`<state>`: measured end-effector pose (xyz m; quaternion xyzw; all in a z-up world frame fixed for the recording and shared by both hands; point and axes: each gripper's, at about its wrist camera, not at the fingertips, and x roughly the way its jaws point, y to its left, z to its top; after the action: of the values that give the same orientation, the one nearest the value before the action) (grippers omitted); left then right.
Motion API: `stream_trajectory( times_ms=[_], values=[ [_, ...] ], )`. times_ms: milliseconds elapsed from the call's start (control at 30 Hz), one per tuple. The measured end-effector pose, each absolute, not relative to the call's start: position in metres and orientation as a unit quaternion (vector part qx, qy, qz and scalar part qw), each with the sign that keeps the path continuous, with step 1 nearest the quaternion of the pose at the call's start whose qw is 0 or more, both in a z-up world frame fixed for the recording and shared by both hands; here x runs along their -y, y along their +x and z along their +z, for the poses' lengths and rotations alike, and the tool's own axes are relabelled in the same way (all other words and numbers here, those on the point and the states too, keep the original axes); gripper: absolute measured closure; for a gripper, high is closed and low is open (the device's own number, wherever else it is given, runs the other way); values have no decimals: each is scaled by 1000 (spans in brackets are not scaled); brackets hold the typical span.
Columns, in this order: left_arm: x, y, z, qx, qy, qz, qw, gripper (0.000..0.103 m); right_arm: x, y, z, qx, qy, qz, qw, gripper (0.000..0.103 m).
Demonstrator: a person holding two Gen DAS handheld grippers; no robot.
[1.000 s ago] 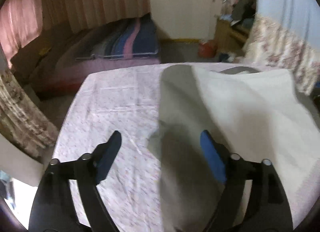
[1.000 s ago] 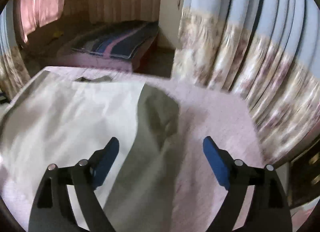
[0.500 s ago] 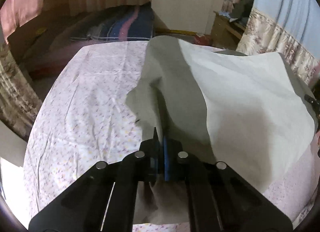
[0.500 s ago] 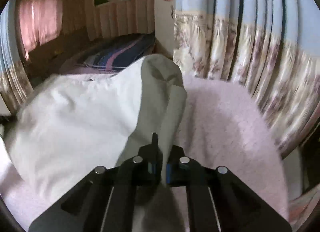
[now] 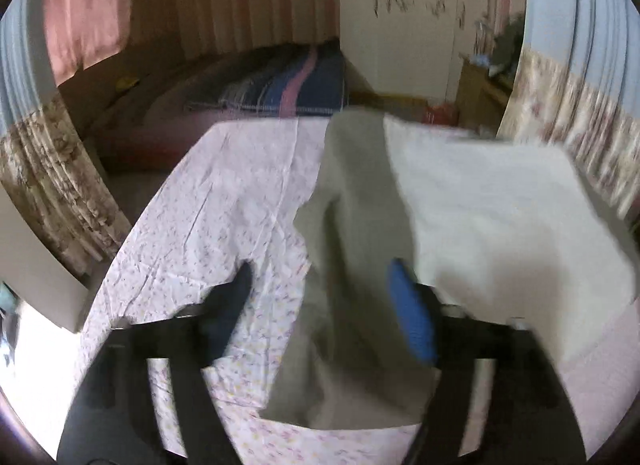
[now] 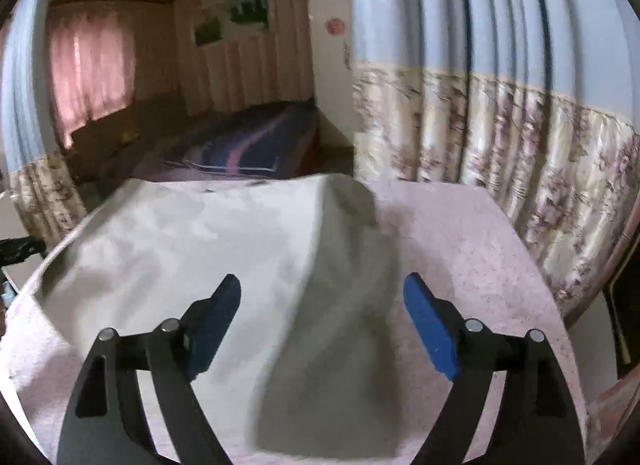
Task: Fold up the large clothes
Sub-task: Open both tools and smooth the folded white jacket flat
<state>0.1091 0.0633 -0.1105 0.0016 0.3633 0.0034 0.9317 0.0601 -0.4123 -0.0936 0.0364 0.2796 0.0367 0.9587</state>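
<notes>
Both your grippers, left (image 5: pixel 320 301) and right (image 6: pixel 322 317), pinched shut half a second ago and are now opening, released; the garment (image 6: pixel 208 233) lies dropped on the bed (image 5: pixel 224 201) beneath the jaws; this fold looks laid, regrip next.

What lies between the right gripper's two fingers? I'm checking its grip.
The pale garment, a darker fold, lies below the opening right gripper, pads clear, in the right wrist view.

The left gripper (image 5: pixel 324 305) is opening, its blue-padded fingers (image 5: pixel 412 321) straddling the grey edge of a pale garment (image 5: pixel 480 209) lying on the floral-sheeted bench (image 5: pixel 224 201).
</notes>
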Motion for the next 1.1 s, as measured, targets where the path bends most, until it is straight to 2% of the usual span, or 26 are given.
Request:
stream_trajectory(
  times_ms=[33, 100, 233, 333, 367, 467, 667, 1100],
  values=[
    [-58, 104, -104, -354, -10, 6, 935, 14, 406, 56, -92, -276, 44, 44, 959, 19],
    [-43, 99, -101, -347, -25, 3, 938, 11, 386, 48, -96, -264, 64, 60, 961, 19],
    [7, 106, -121, -376, -25, -42, 925, 11, 328, 53, -124, -296, -6, 71, 953, 19],
    [43, 114, -143, -390, 34, -39, 919, 12, 305, 63, -145, -331, -62, 67, 939, 20],
    [49, 118, -153, -398, 55, -23, 915, 16, 304, 66, -152, -342, -71, 64, 935, 20],
    [47, 130, -174, -431, 54, -21, 901, 21, 312, 71, -161, -359, -77, 54, 929, 21],
    [51, 124, -185, -415, 94, -12, 905, 21, 336, 80, -176, -378, -65, 46, 923, 21],
    [51, 118, -189, -402, 96, -21, 910, 21, 363, 84, -189, -386, -34, 32, 921, 21]
  ],
)
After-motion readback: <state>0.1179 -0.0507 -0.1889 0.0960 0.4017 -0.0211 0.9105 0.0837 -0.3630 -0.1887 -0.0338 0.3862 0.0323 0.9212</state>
